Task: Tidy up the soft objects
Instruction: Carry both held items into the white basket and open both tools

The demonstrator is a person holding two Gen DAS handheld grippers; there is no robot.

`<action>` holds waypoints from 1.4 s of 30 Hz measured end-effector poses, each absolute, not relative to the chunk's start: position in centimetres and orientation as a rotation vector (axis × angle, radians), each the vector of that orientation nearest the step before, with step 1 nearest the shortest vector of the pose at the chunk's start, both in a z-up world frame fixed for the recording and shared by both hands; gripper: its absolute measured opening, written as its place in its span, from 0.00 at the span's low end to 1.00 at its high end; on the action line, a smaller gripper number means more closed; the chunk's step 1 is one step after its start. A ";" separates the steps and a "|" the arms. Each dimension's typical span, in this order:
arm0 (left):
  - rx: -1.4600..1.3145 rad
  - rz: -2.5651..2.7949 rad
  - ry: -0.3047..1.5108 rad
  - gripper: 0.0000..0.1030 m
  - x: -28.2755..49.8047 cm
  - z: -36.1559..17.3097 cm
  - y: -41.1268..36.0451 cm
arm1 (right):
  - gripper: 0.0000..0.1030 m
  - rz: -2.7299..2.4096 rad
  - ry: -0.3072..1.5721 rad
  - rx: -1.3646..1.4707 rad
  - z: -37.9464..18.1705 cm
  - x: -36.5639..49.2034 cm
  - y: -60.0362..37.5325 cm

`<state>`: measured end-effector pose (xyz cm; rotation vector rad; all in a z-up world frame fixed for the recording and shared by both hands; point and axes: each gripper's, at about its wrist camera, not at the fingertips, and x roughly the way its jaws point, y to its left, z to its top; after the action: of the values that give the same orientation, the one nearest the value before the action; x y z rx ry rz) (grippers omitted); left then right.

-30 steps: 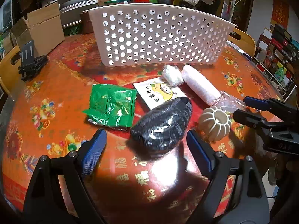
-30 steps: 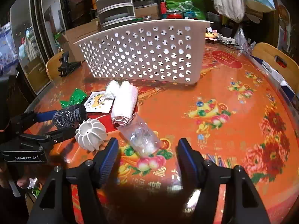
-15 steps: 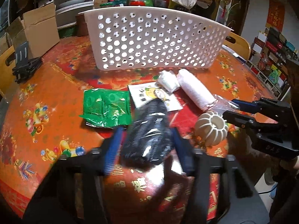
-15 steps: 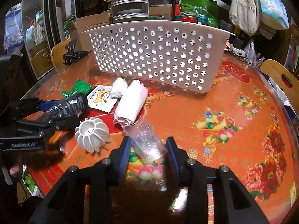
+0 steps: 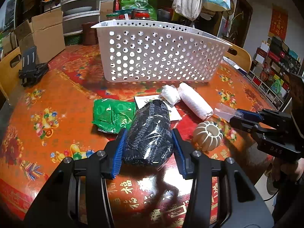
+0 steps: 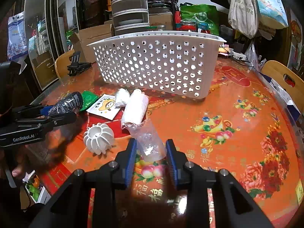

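Between my left gripper (image 5: 148,148) fingers, at lower centre of the left wrist frame, sits the black knitted bundle in clear wrap (image 5: 150,131); both blue pads press its sides, so I have it clamped, with its far end lying over the green packet (image 5: 112,115) and the cartoon sachet (image 6: 105,106). My right gripper (image 6: 151,157), low in the middle of its own frame, has narrowed onto the clear plastic bag (image 6: 150,142), the pads touching its edges. Just left of that bag rests the white ribbed ball (image 6: 98,140). Above it, mid-frame, the white rolled cloth (image 6: 135,110) and the small white bundle (image 6: 121,97) lie side by side. Behind them all, the white perforated basket (image 6: 157,66) stands on the red patterned table (image 6: 237,123).
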<state>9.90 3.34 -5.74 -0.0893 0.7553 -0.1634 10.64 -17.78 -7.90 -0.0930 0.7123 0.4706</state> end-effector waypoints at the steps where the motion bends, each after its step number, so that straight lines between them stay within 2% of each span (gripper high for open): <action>1: -0.091 -0.164 0.754 0.43 9.8 -5.7 3.4 | 0.29 0.472 0.708 -0.090 -7.8 10.5 -17.9; 11: -0.101 -0.166 0.703 0.43 9.7 -3.1 4.0 | 0.29 0.481 0.616 -0.062 -3.8 9.3 -18.7; 18: -0.074 -0.153 0.591 0.43 10.3 2.7 5.2 | 0.29 0.455 0.514 -0.086 2.0 10.5 -19.0; 22: -0.052 -0.158 0.576 0.43 13.5 6.5 5.3 | 0.29 0.459 0.508 -0.106 5.6 13.8 -18.1; 28: -0.087 -0.147 0.770 0.43 24.2 9.7 5.8 | 0.29 0.434 0.687 -0.102 7.7 23.6 -15.9; 33: -0.101 -0.080 0.993 0.43 32.3 7.7 5.2 | 0.29 0.393 0.908 -0.098 5.3 30.7 -14.8; 38: -0.092 -0.066 1.077 0.43 35.5 4.7 3.3 | 0.29 0.355 0.999 -0.152 2.5 33.0 -13.7; 42: -0.071 -0.066 1.081 0.43 36.2 3.3 2.8 | 0.30 0.320 0.998 -0.196 1.5 34.0 -13.0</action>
<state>36.22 2.76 3.31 -0.0708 1.0814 -0.0656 34.03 -12.96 1.49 -0.1962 0.9978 0.3202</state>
